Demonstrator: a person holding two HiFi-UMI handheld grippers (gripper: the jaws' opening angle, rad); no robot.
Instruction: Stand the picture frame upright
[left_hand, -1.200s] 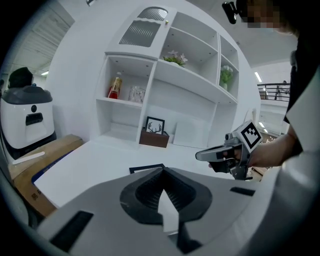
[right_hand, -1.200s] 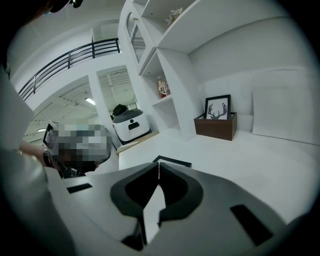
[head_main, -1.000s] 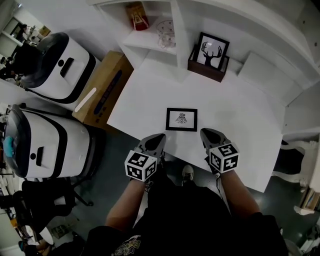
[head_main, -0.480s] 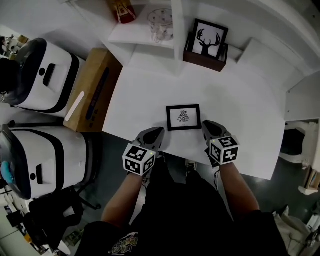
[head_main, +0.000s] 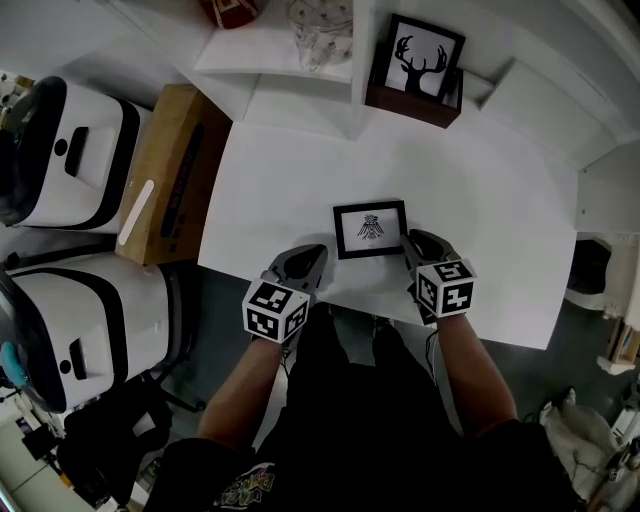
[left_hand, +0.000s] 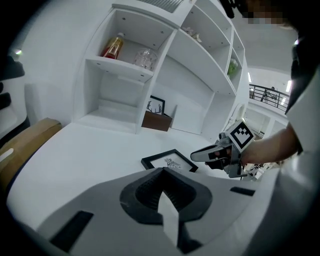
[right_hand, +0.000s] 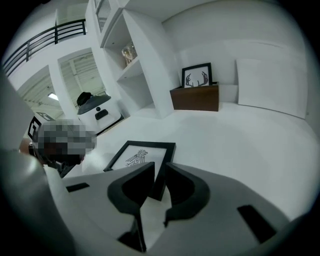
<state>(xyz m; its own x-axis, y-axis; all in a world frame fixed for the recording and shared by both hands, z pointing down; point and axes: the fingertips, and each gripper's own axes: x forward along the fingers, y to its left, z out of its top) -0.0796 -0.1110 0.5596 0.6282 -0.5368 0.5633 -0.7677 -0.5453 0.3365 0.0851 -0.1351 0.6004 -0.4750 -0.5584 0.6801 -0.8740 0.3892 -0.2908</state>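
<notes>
Right gripper view: right gripper (right_hand: 160, 168), just opening, spread astride flat black-rimmed picture frame (right_hand: 141, 151).

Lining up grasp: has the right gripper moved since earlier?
Yes. The right gripper came forward to the right edge of the picture frame; jaws just opening, frame corner between them.

Overhead and low tool views share picture frame (head_main: 370, 229).
</notes>
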